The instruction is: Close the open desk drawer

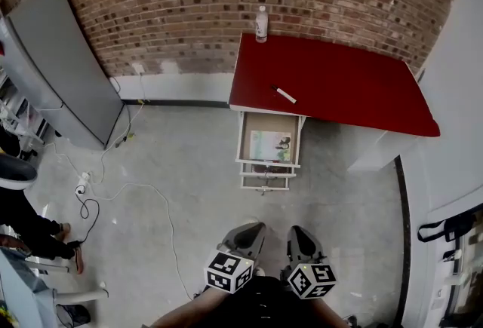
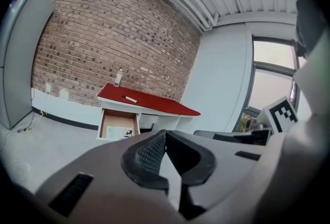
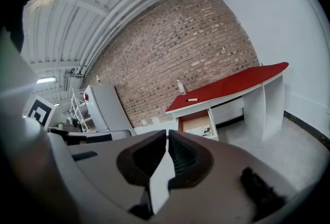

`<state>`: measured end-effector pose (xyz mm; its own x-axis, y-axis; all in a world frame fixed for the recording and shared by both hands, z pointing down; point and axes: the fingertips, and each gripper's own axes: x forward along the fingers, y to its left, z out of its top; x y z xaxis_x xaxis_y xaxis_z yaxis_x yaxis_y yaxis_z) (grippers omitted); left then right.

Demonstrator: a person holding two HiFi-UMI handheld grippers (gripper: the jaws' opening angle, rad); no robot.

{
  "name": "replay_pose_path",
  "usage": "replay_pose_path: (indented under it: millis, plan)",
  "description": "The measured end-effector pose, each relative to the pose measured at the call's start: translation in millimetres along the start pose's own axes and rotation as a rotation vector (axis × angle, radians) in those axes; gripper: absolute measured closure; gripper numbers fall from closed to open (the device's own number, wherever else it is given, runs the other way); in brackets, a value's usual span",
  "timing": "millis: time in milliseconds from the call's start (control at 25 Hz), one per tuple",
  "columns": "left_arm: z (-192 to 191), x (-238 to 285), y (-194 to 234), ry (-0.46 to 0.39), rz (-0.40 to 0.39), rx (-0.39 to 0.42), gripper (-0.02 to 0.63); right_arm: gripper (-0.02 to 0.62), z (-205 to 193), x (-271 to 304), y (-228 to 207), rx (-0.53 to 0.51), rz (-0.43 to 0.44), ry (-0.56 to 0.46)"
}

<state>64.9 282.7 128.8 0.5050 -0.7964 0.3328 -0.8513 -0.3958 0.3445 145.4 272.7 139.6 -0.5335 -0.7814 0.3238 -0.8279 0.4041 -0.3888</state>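
I see the red-topped desk (image 1: 332,81) against the brick wall. Its top drawer (image 1: 268,123) is pulled out and has a printed sheet (image 1: 270,147) lying inside. My left gripper (image 1: 255,230) and right gripper (image 1: 296,231) sit side by side, well short of the drawer. Both point toward it, jaws pressed together on nothing.

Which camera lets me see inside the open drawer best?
The head view. It looks steeply down into the open drawer, so you see its bottom and the paper lying there. The left gripper view and the right gripper view show it small, far off and from low down, so little of the inside shows.
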Motion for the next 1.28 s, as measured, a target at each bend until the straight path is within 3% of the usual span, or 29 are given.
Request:
replay_pose_path:
  millis: [400,840,1280]
  plan:
    - [33.8,47.7,33.8,0.012,-0.003,-0.007,0.597,0.583,27.2,61.1,-11.7,-0.002,0.007,0.038]
    - [89.1,101.4,94.7,-0.043,-0.001,-0.014,0.597,0.581,76.5,146.0,-19.8,-0.025,0.011,0.007]
    - [141.1,160.4,141.3,-0.089,-0.039,0.080,0.597,0.583,122.7,220.0,-26.4,-0.090,0.036,-0.042]
